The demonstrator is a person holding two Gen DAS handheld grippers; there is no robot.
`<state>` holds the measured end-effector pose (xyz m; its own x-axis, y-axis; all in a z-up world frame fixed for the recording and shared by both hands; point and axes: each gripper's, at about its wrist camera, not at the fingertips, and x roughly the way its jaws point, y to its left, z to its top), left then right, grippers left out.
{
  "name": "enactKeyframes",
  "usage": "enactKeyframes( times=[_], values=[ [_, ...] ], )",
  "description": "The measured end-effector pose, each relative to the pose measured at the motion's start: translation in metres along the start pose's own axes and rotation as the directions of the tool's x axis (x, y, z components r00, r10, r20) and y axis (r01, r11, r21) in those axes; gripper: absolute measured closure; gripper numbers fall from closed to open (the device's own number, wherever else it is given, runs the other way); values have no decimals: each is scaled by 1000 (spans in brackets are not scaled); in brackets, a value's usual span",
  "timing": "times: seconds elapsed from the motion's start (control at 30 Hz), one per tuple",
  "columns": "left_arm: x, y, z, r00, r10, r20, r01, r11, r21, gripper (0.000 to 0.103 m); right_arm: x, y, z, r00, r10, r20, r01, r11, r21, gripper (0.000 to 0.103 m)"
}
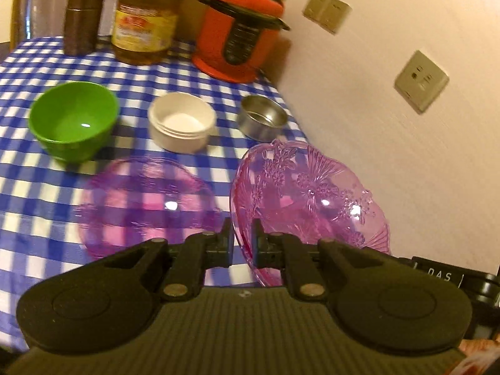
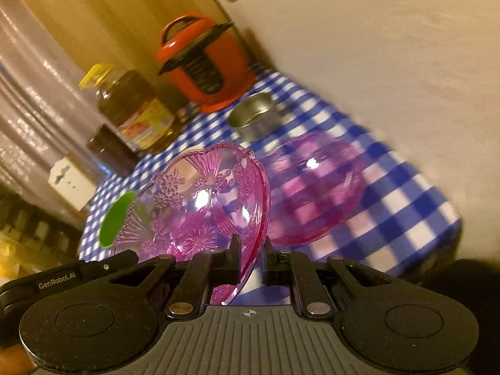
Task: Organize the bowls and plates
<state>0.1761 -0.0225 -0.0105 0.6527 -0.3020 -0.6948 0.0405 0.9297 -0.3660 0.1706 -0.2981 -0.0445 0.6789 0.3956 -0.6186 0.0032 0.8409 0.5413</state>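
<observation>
A pink glass plate is held tilted on edge above the checked table, its patterned face turned toward the wall in the left wrist view. The left gripper and right gripper are each clamped on its rim, from opposite sides. A second pink plate lies flat just beside it, blurred. Behind stand a green bowl, a white bowl and a steel bowl, then a red cooker, an oil bottle cut off at the top, and a brown canister.
</observation>
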Motion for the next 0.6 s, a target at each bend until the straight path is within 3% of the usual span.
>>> enactKeyframes(
  times=[0.3,0.6],
  values=[
    [43,-26,4,998,-22,-65,23,1000,7,94,-1,-35,13,999,-45,30,45,999,6,92],
    [93,-42,13,993,-7,-116,10,999,32,93,29,-62,32,995,-97,27,97,995,0,92]
  ],
)
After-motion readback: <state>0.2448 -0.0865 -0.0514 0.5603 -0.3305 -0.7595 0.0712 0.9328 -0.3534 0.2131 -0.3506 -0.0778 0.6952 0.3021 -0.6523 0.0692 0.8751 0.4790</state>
